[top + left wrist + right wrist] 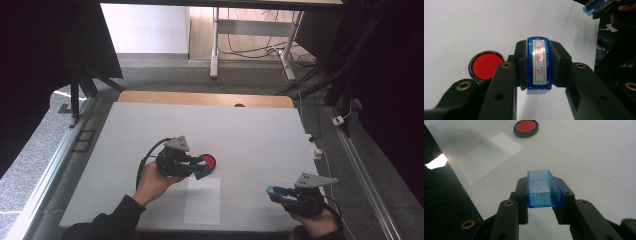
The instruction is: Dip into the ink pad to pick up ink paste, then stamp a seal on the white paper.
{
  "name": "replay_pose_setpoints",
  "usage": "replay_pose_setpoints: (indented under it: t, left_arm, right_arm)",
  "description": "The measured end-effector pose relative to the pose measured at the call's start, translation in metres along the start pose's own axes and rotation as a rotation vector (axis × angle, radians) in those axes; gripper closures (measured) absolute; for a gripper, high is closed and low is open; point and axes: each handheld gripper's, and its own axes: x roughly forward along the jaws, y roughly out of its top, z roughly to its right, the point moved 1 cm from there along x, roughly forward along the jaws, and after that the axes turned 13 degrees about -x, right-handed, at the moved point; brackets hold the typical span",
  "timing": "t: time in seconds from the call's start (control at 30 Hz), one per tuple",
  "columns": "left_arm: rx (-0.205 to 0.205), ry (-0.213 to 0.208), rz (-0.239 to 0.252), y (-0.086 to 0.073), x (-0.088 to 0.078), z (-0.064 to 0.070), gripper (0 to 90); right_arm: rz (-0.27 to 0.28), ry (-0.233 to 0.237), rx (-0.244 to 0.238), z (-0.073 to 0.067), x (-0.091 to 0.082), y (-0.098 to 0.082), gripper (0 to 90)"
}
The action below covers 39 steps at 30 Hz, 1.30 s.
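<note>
The stamp [539,65], a small, light, rigid plastic block with slick sides, sits clamped by its 2 long flanks in the left gripper [200,167] fingers above the ink pad [209,161], while the right gripper [544,202] fingers pinch its hollow blue cap [544,189], best squeezed gently.

Red Chinese characters, the lowest like 已, run down the blue stamp's [539,63] white face

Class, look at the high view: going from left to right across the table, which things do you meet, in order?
Left gripper holding the blue stamp → red ink pad → right gripper holding the blue stamp cap.
</note>
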Motion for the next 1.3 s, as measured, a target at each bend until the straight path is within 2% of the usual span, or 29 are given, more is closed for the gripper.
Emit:
replay_pose_setpoints:
  t: [0.33, 0.7, 1.3]
  left_arm:
    - [0.000, 0.007, -0.003, -0.009, -0.003, 0.008, 70.1]
    - [-0.033, 0.006, -0.009, -0.014, 0.000, 0.012, 70.1]
    - [-0.018, 0.059, -0.050, -0.023, 0.015, 0.011, 70.1]
  right_arm:
    - [0.005, 0.004, 0.001, 0.000, 0.000, 0.000, 68.4]
    - [0.004, 0.002, 0.005, 0.000, 0.000, 0.000, 68.4]
    - [-0.003, -0.002, 0.002, 0.000, 0.000, 0.000, 68.5]
